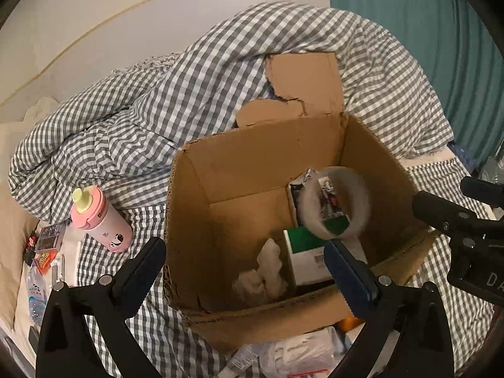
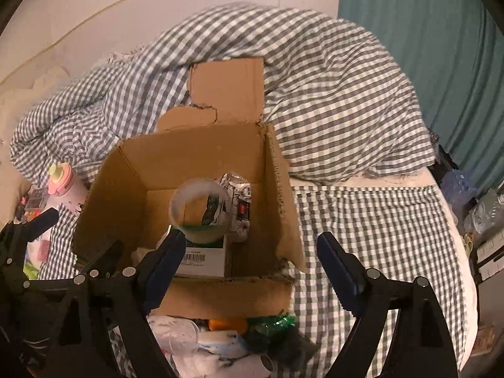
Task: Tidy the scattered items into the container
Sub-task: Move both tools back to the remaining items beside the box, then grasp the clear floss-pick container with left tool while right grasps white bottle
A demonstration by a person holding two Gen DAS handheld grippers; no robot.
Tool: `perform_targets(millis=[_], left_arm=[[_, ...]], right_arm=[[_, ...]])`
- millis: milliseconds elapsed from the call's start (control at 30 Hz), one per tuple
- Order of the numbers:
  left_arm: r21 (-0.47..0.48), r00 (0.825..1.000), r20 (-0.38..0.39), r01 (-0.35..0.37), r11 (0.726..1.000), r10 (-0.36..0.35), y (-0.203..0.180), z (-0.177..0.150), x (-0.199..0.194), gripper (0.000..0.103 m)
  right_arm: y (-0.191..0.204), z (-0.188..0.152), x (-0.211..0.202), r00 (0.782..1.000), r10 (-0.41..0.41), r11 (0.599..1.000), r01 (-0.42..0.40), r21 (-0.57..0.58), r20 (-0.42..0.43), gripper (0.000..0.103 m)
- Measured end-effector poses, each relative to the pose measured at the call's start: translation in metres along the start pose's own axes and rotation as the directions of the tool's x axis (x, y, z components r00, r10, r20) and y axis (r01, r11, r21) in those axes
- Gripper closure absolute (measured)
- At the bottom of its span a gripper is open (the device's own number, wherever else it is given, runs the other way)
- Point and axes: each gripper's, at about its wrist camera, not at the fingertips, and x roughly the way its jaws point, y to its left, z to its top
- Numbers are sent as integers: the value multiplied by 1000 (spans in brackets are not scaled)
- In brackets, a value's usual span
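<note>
My left gripper (image 1: 245, 261) stands with its fingers spread wide over the near-left corner of the cardboard box (image 1: 252, 170), nothing pressed between the pads. My right gripper (image 2: 252, 260) is also wide, one finger over the box's near wall, the other outside it above the checked sheet (image 2: 371, 220). Neither holds anything.

A translucent tape roll (image 1: 335, 203) sits blurred inside the box opening, clear of both sets of fingers; I cannot tell whether it rests on anything. Below it in the box lie a green and white carton (image 1: 307, 252), a silvery printed packet (image 2: 239, 201) toward the far wall, and crumpled white paper (image 1: 264, 271) in the near-left corner. The middle of the box floor is bare cardboard.

The box walls stand upright, the near rim ragged and torn, a far flap (image 1: 307, 85) leaning back against the bunched checked duvet (image 1: 189, 88). Left of the box lies a pink bottle (image 1: 100, 217), apart from the wall. Just before the near rim lie plastic-wrapped items (image 1: 299, 352). To the right of the box the sheet is open and flat up to the mattress edge.
</note>
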Motion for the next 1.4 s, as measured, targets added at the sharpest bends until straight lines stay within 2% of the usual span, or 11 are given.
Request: perform_targets(millis=[200,367,700,967,1167,1200,1233,1400], left_arm=[[1,1000,24,6,1000,-6,-4,-9,-38,0],[-25,999,51,12,1000,-10,0,-30,-74,0],[-59,1000,-11,18,998,-19,2,-101,-93,0],[-110,997,-52,52,993,-58,12,-147,-80,0],[-160,990,-106,78,984,-95,14,-163,-49,0],[-174,988,-116,83,981,-104,14,-164,-44,0],[-190,985,-127,93,977,-118,12,-164,-36,0],[-189,978,-152,114,975,-143,-6,-157,-15,0]], right_arm=[[-10,-22,-43,999,23,1000,-23,16,25,18],[-15,-48,-75,999,25,1000,-25,18,32,18],[-18,-110,-99,999,38,999,-37,23,-3,18],[-19,-157,-72,993,54,998,-51,39,-103,18],[-24,-175,-30,975,96,991,-76,108,-198,18],[-24,-177,-23,972,96,991,-72,116,-213,18],[-24,-180,-15,978,54,982,-16,187,-202,18],[-25,-189,15,964,45,979,9,202,-261,18]])
